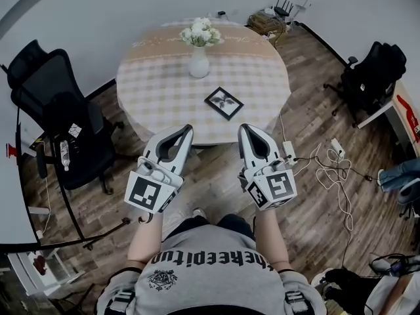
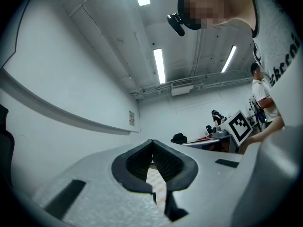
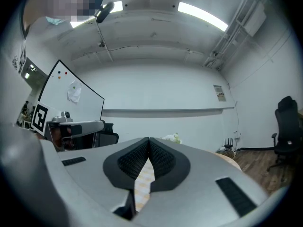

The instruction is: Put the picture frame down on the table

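A small black picture frame (image 1: 224, 103) lies flat on the round table (image 1: 164, 90), near its front edge. Both grippers hover above the floor in front of the table, short of the frame. My left gripper (image 1: 186, 131) is shut with nothing in it; its tips meet in the left gripper view (image 2: 152, 143). My right gripper (image 1: 243, 129) is also shut and holds nothing, its tips closed in the right gripper view (image 3: 148, 141). Through each pair of jaws only a sliver of the checked tablecloth shows.
A white vase of flowers (image 1: 199, 48) stands at the table's middle. A black office chair (image 1: 62, 120) sits to the left, another (image 1: 371, 77) at the right. Cables and a power strip (image 1: 331, 166) lie on the wooden floor to the right.
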`<action>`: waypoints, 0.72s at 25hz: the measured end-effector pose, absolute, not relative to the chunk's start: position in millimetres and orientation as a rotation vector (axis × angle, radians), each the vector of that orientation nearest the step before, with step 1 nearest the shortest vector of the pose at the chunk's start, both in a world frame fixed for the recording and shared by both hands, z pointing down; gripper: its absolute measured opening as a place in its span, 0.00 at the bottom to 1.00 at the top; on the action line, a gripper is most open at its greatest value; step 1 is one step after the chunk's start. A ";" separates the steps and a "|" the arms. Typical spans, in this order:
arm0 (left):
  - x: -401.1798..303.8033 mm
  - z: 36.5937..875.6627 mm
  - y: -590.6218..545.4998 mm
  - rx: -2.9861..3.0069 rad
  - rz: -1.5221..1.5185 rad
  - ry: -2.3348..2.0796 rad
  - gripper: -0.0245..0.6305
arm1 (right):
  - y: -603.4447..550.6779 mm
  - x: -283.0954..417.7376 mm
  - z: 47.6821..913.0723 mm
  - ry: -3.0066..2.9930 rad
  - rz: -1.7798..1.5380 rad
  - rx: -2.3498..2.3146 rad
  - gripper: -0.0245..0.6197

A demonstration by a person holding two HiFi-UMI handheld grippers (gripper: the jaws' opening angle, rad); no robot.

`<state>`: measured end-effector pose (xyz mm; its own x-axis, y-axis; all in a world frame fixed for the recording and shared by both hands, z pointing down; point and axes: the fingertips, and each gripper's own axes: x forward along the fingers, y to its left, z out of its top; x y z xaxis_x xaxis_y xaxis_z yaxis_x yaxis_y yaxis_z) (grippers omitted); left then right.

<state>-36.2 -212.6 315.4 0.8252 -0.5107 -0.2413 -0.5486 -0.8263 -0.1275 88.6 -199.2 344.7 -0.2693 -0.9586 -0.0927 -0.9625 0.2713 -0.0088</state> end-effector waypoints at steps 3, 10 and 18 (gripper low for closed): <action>-37.1 311.8 -210.9 -2.808 0.301 0.841 0.06 | -196.5 87.7 341.1 2.453 0.087 -1.833 0.05; -31.3 309.2 -195.2 -2.796 0.314 0.892 0.06 | -175.9 96.6 333.0 2.479 0.114 -1.817 0.05; -23.3 304.7 -156.7 -2.781 0.307 0.938 0.06 | -143.8 107.0 328.7 2.498 0.111 -1.781 0.05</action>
